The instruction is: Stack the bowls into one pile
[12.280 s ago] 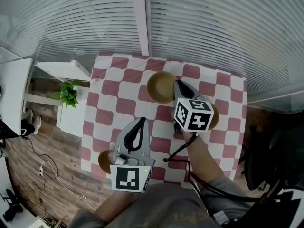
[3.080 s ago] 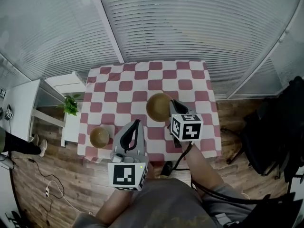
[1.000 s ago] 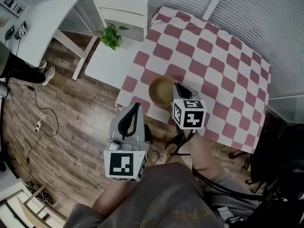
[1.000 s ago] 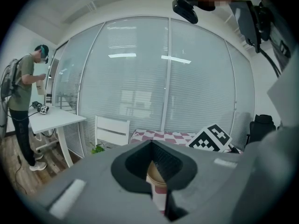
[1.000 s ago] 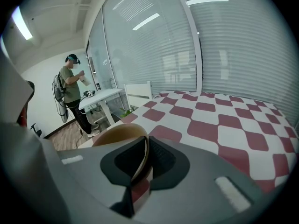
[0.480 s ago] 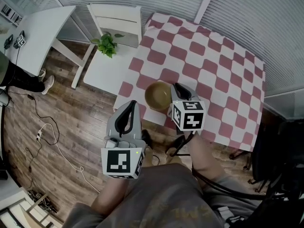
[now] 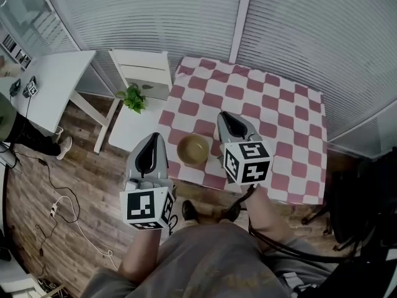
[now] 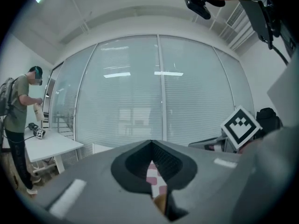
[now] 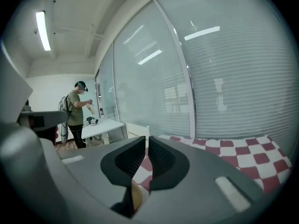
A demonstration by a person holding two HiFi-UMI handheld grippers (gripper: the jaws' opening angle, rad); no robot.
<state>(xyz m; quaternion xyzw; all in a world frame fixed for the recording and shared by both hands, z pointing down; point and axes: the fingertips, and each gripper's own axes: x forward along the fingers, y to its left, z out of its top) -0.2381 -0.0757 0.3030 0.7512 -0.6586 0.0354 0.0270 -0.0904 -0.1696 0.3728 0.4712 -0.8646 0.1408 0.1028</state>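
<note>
Head view, checked table point(image 7: 279, 113): red-and-white cloth, set before slatted blinds.
White side table point(image 7: 139, 120): just beside the checked table's left edge.
Right gripper point(image 7: 222, 114): above the cloth, to the right of the bowl and apart from it; its fingers have just been closing and stand a narrow slit apart, with nothing between them.
Left gripper point(image 7: 153, 138): left of the bowl, off the table's edge; fingertips pressed together, gripping nothing.
Bowl point(image 7: 193, 149): brown, upright on the cloth near the table's near left corner, between the two grippers; how many are nested cannot be told.
Plant point(image 7: 133, 98): small, green, on the side table.
</note>
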